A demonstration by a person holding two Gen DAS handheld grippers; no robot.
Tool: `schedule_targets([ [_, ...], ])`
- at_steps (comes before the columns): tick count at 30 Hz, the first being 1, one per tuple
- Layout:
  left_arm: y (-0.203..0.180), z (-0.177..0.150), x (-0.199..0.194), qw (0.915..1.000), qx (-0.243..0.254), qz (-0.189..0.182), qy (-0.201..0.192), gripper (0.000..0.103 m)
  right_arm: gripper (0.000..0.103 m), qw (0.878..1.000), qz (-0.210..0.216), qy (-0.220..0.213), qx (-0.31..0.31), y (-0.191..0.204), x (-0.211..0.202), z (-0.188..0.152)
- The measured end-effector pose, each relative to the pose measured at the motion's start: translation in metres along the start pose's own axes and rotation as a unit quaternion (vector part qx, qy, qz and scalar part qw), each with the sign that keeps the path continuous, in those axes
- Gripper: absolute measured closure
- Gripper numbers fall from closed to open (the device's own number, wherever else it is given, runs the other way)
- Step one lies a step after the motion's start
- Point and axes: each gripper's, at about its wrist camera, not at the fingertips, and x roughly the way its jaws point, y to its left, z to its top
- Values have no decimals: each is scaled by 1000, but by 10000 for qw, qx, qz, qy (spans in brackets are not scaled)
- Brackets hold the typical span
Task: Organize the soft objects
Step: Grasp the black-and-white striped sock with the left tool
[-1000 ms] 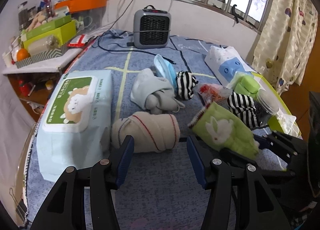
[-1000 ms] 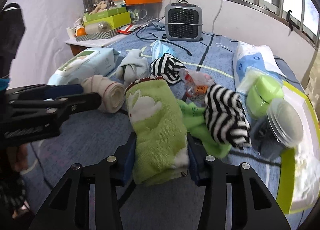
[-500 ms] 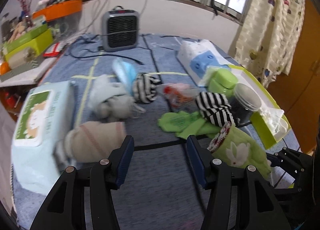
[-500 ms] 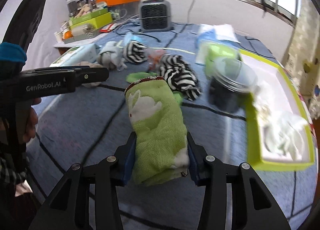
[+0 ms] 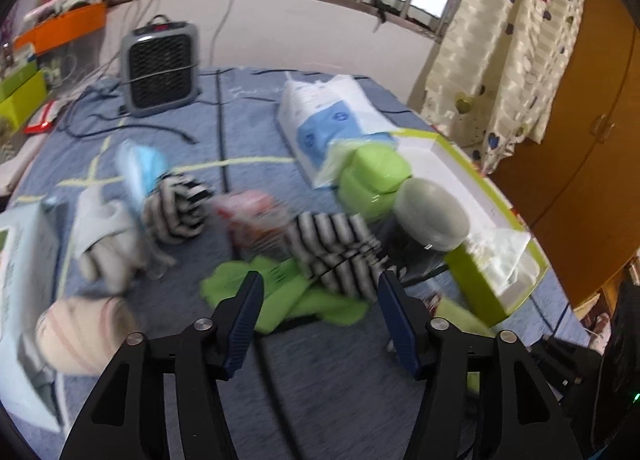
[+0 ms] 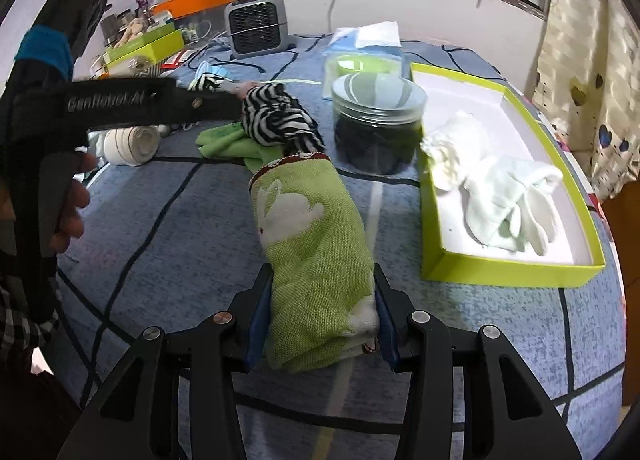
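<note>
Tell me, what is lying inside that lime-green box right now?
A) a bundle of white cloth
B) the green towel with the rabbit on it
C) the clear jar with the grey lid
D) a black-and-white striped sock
A: in the right wrist view only a bundle of white cloth lies in the lime-green box; the rabbit towel is clamped in the right hand-held gripper, outside the box.

Our left wrist cam sits low over the blue bedspread (image 5: pixel 248 119), looking toward the far window, close behind the striped sock (image 5: pixel 336 244). Our right wrist cam faces the same way from further right, near the green tray (image 6: pixel 508 272). Both catch the heater (image 5: pixel 160 67) and lidded jar (image 6: pixel 378 123).
</note>
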Motion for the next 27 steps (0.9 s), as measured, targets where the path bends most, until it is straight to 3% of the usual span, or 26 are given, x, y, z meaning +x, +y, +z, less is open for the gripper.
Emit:
schedule_targets([
  [5, -10, 9, 20, 9999, 53, 32, 121, 42, 57, 10000, -7, -22, 37, -6, 0, 0],
  [13, -16, 17, 44, 9982, 111, 540, 249, 42, 57, 9998, 133, -11, 118, -12, 3, -2],
  [17, -12, 17, 50, 9978, 0, 609, 270, 42, 57, 9997, 206, -20, 118, -15, 4, -2],
  [18, -12, 18, 50, 9977, 0, 625, 268, 44, 57, 9997, 220, -22, 121, -15, 4, -2],
  [24, -15, 18, 50, 9975, 29, 666, 235, 78, 57, 9996, 266, -39, 110, -17, 4, -3],
  [27, -15, 17, 49, 9977, -11, 643, 213, 87, 57, 9995, 279, -53, 126, -18, 4, -4],
])
